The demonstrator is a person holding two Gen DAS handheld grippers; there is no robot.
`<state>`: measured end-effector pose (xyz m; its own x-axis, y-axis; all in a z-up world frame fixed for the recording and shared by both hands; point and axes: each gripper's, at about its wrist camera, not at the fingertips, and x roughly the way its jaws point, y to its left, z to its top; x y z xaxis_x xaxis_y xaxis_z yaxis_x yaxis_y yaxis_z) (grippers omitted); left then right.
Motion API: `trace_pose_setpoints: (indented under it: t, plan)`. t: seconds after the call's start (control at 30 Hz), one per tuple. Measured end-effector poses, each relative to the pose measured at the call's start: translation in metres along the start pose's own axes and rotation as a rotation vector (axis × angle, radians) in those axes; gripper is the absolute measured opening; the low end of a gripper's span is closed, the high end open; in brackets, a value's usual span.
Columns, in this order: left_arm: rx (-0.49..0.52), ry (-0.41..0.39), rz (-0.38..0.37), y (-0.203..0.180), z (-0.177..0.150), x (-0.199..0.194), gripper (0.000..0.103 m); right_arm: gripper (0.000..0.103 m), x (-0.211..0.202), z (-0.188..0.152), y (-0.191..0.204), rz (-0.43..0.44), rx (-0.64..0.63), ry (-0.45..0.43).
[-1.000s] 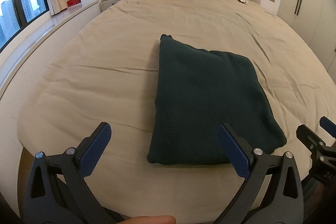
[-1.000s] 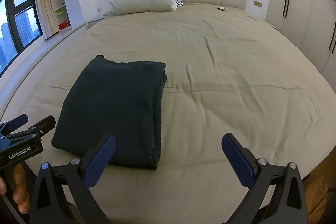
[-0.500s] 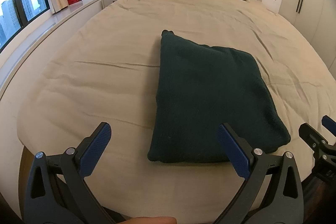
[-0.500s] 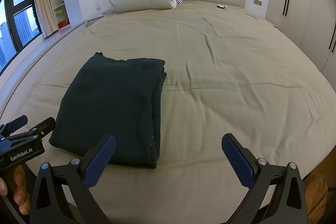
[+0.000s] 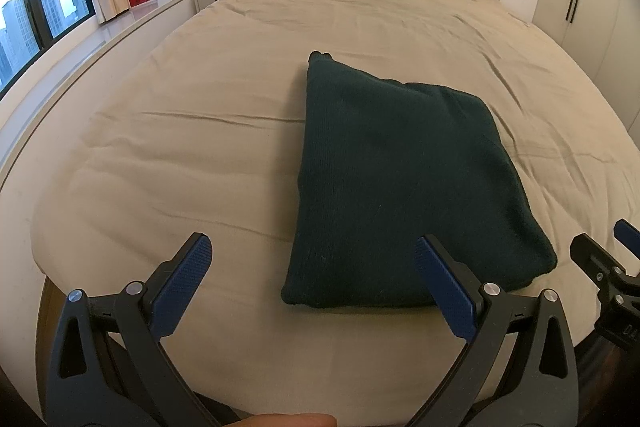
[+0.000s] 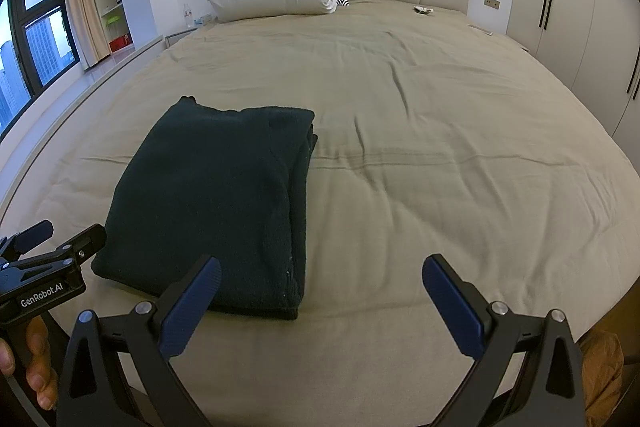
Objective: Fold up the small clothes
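Both grippers: left gripper (image 5: 312, 263) and right gripper (image 6: 320, 277) had fingers spread wide, holding nothing.
Garment: dark green garment (image 5: 400, 187) lay folded on the bed (image 5: 200, 147).

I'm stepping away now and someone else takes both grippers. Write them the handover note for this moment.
Left gripper: open, holding nothing, hovering at the near edge of the bed.
Right gripper: open, holding nothing, to the right of the garment.
Dark green garment: lies folded in a flat rectangle on the bed near its foot, layered edges stacked along its right side.
Done: this piece looks folded.
Left: probably only tidying or moving it. No other small clothes are clearly in view.
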<state>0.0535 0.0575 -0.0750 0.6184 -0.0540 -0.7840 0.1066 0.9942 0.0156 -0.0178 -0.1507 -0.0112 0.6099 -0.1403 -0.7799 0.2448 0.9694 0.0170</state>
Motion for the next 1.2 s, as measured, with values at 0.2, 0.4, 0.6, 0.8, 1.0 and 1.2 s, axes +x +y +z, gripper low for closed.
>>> trace_pose_setpoints:
  t: [0.2,0.4,0.6,0.8,1.0,1.2]
  plan:
    - [-0.001,0.001,0.001,0.0001,-0.0006,0.0004,0.103,0.103,-0.0001,0.0001,-0.0002,-0.001,-0.001,0.0]
    - [-0.003,0.002,0.001,0.0005,-0.0012,0.0017,0.103,0.103,-0.0002,0.0001,-0.0004,-0.001,-0.001,0.0]
    - [-0.003,0.003,0.0,0.0011,-0.0012,0.0025,0.103,0.103,-0.0006,0.0002,-0.0009,0.0,-0.001,-0.001]
    - [-0.003,0.003,0.001,0.0012,-0.001,0.0025,0.103,0.103,-0.0005,0.0005,-0.0012,0.001,-0.001,0.001]
    - [-0.005,0.004,0.0,0.0016,-0.0013,0.0028,0.103,0.103,-0.0004,0.0004,-0.0014,0.001,-0.001,0.001]
    - [-0.005,0.004,-0.001,0.0017,-0.0012,0.0029,0.103,0.103,-0.0006,0.0006,-0.0012,0.0,-0.002,0.001]
